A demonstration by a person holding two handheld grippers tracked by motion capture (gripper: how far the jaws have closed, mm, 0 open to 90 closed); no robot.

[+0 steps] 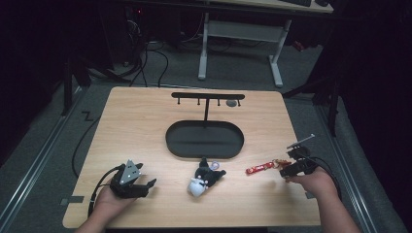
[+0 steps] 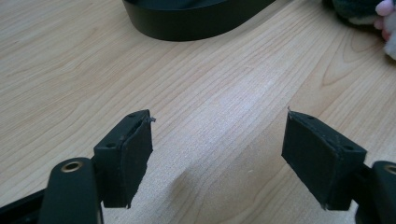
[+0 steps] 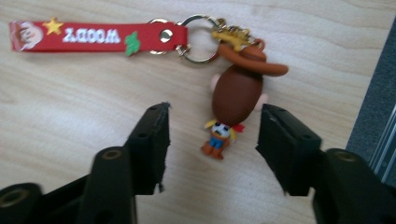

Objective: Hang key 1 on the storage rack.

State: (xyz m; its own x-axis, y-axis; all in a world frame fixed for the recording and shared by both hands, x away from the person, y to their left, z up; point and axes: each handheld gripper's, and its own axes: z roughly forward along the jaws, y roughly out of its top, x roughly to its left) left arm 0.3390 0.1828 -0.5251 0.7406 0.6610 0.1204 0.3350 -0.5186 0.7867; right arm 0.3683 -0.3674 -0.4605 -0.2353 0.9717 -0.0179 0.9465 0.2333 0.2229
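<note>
Keychain [image 3: 140,39] lies near the table's [image 1: 145,126] right edge, its small light cowboy figure [image 3: 236,93] between the right gripper's [image 3: 212,135] parted jaws, untouched. Rubbery, probably grippy; best pinched across the head. Left gripper [image 2: 217,154] idles, released.

High view overlooks table [image 1: 145,111]; claw cameras hover close

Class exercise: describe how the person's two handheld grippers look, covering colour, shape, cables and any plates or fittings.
Both are black. The left gripper carries a grey three-cornered plate on top, and a black cable loops from it. The right gripper trails a black cable too. Each has two flat, rectangular black pads with rough edges, mounted on rounded arms with brass-ringed holes.
</note>
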